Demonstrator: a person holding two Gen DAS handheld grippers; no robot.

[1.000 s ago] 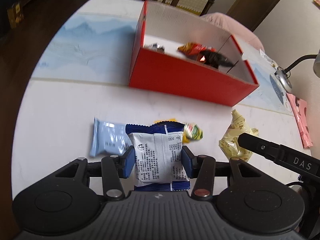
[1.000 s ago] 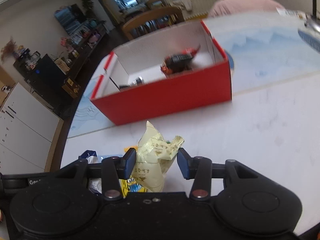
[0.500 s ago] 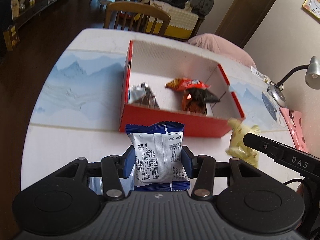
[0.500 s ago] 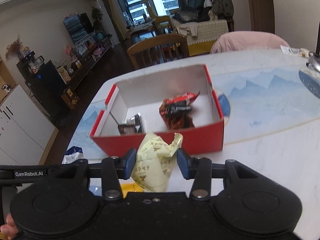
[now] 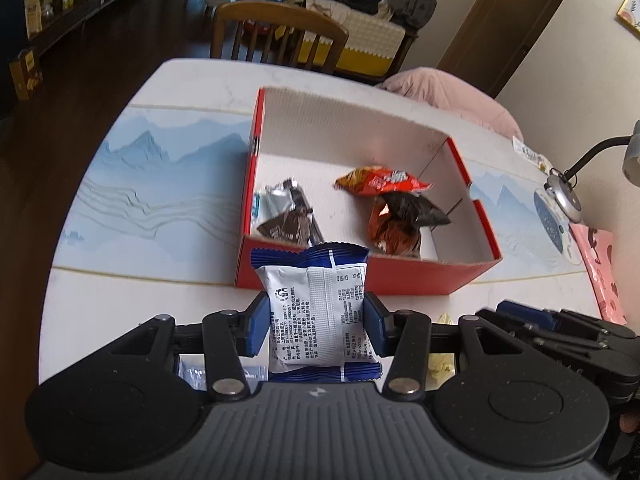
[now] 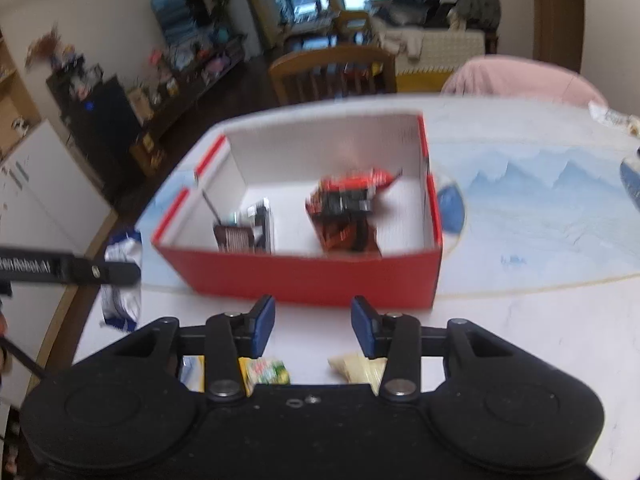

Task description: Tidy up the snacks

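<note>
A red open box (image 5: 360, 276) (image 6: 312, 276) stands on the white table and holds a silver-brown packet (image 5: 284, 216), an orange-red packet (image 5: 380, 180) and a dark packet (image 5: 404, 216). My left gripper (image 5: 314, 322) is shut on a blue-and-white snack packet (image 5: 316, 312), held above the table just before the box's near wall. My right gripper (image 6: 313, 322) is open and empty in front of the box. The pale yellow packet (image 6: 358, 366) lies on the table below its fingers, beside a green-yellow candy (image 6: 266, 372).
A light blue packet (image 5: 192, 372) lies on the table under the left gripper. A desk lamp (image 5: 568, 196) and a pink packet (image 5: 600, 272) sit at the right. A wooden chair (image 5: 280, 36) stands behind the table. A blue landscape mat (image 5: 160, 184) lies under the box.
My right gripper opened and the yellow packet dropped from it onto the table. My left gripper rose and moved nearer the box with the blue-and-white packet still held.
</note>
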